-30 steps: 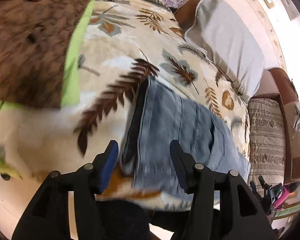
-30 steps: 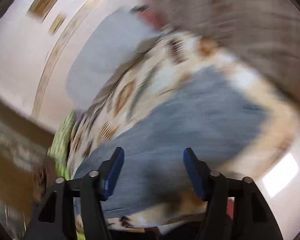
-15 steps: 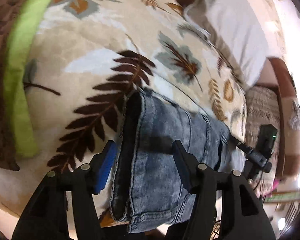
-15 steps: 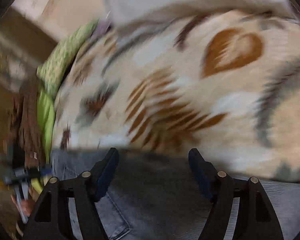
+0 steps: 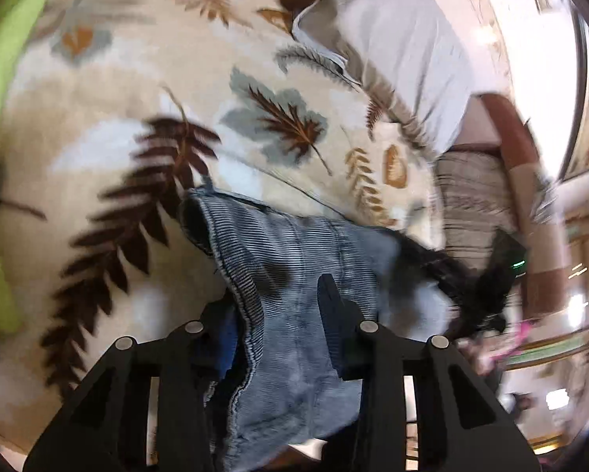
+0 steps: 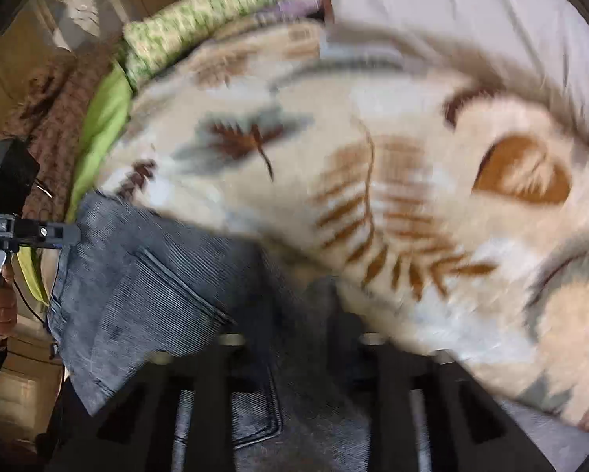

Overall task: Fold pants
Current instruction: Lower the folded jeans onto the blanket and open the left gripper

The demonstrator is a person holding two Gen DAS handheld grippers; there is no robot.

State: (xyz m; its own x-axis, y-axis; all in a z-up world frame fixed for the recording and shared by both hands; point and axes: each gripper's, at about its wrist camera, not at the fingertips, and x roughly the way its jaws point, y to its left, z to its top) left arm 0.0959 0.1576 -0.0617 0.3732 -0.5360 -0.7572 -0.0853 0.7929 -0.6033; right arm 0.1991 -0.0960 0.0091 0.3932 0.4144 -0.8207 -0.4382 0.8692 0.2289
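Pants (image 5: 294,275), grey-blue denim already doubled lengthwise, lie at the near edge of the leaf-print blanket (image 5: 137,118), both claws closing on them, left claw (image 5: 275,330) at one end, right claw (image 6: 294,322) opposite; cross-fold remains.

A bedroom in a home. A bed is covered by a plush cream blanket printed with brown and grey-blue leaves (image 5: 145,126). A plain pale grey pillow (image 5: 396,47) lies at its far end, and a folded bright green blanket (image 6: 105,118) and a brown knitted throw (image 6: 54,118) sit along one edge. A striped beige cushion (image 5: 471,204) rests on a brown seat beside the bed, near cream walls.
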